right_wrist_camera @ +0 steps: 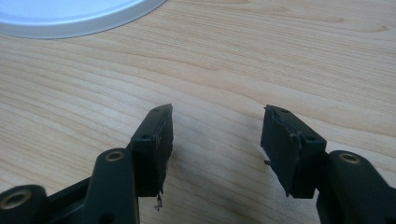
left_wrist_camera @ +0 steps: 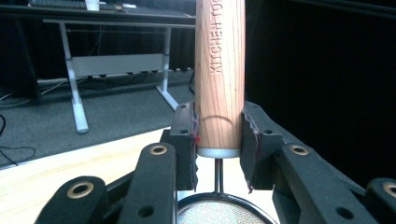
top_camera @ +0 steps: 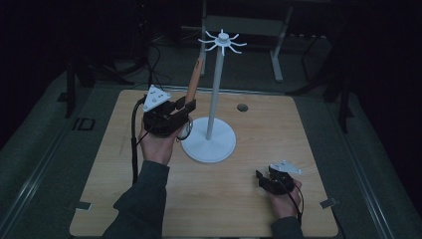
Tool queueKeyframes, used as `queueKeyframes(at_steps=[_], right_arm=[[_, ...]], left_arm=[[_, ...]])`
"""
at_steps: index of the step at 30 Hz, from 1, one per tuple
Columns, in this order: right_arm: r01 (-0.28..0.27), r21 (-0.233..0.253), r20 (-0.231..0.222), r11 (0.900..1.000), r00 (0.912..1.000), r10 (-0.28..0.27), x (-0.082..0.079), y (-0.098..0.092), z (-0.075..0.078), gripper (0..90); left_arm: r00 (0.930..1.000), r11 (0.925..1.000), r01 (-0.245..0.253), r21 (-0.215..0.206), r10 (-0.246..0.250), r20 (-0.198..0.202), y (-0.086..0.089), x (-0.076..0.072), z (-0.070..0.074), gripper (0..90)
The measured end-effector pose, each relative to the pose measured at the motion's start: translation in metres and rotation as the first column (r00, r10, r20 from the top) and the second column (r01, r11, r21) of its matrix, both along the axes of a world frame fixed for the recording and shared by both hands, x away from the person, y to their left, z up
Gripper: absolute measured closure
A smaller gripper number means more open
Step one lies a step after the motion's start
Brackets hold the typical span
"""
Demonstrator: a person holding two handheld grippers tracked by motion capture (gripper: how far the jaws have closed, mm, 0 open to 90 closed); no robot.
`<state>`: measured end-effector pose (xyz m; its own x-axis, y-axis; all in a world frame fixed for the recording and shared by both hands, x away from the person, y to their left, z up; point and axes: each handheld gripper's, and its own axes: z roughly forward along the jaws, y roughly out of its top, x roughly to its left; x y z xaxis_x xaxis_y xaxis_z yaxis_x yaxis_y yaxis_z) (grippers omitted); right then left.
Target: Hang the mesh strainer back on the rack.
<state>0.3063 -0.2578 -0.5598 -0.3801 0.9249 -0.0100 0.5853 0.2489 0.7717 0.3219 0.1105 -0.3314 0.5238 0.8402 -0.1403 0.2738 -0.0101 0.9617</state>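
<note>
Two grippers at work over the wooden table [top_camera: 239,199]. Nearest the person, the right gripper [right_wrist_camera: 215,135] rests low on the table, short of the white stand [top_camera: 214,99] and to its right; jaws apart, nothing between them. Farther in, the left gripper [left_wrist_camera: 218,140] sits just left of the stand's round base [top_camera: 209,144], jaws clamped on the wooden handle [left_wrist_camera: 219,70] of a strainer. Handle tilts up toward the stand's hooked top [top_camera: 222,41]; mesh bowl [left_wrist_camera: 219,214] hangs below the jaws.

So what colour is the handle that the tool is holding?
Light brown wood, the handle has "KITCHEN" lettering pressed into it. The left gripper view shows it best.
</note>
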Motion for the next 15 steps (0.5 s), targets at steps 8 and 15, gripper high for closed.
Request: queueKeyframes(at_steps=[8, 15], right_arm=[[0.0, 0.0, 0.0, 1.0, 1.0, 0.0, 0.0, 0.0, 0.0, 43.1], [0.0, -0.001, 0.002, 1.0, 1.0, 0.0, 0.0, 0.0, 0.0, 42.8]], left_arm=[[0.9993, 0.9996, -0.004, -0.028, 0.005, 0.036, -0.001, -0.001, 0.006, 69.3], [0.9988, 0.9988, -0.003, -0.049, 0.005, 0.048, -0.001, 0.001, 0.012, 69.3]])
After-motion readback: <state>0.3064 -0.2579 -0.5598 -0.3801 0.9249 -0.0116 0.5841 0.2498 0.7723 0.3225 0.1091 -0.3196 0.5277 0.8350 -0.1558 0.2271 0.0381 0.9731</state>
